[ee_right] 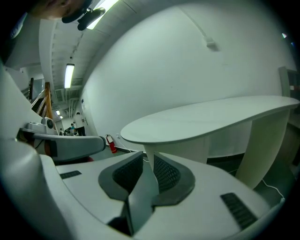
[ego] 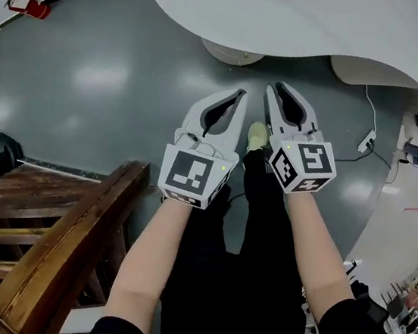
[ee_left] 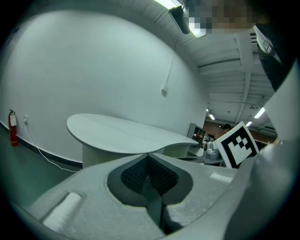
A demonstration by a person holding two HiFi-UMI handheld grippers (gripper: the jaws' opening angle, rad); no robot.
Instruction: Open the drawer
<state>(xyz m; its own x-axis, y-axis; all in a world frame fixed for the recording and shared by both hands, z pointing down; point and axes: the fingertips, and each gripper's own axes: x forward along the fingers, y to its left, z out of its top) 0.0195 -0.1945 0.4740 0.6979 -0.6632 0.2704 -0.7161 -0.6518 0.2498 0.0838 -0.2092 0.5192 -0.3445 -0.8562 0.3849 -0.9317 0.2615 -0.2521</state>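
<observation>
**Left gripper (ego: 239, 96) closed, right gripper (ego: 276, 87) slightly parted, both empty**

The two white plastic grippers, each with a black-and-white marker cube, were held side by side on bare forearms. The left one's jaws met at the tips with nothing between them. The right one's jaws stood a little apart, also empty. Both pointed across the glossy grey floor (ego: 91, 86) toward a white round-edged table (ego: 287, 7). A dark brown wooden piece of furniture (ego: 58, 236) stood at the person's left, well apart from both grippers. Whether it held the drawer could not be told.

Head view looks steeply down; both gripper views face the same white table (ee_left: 123, 134).
</observation>
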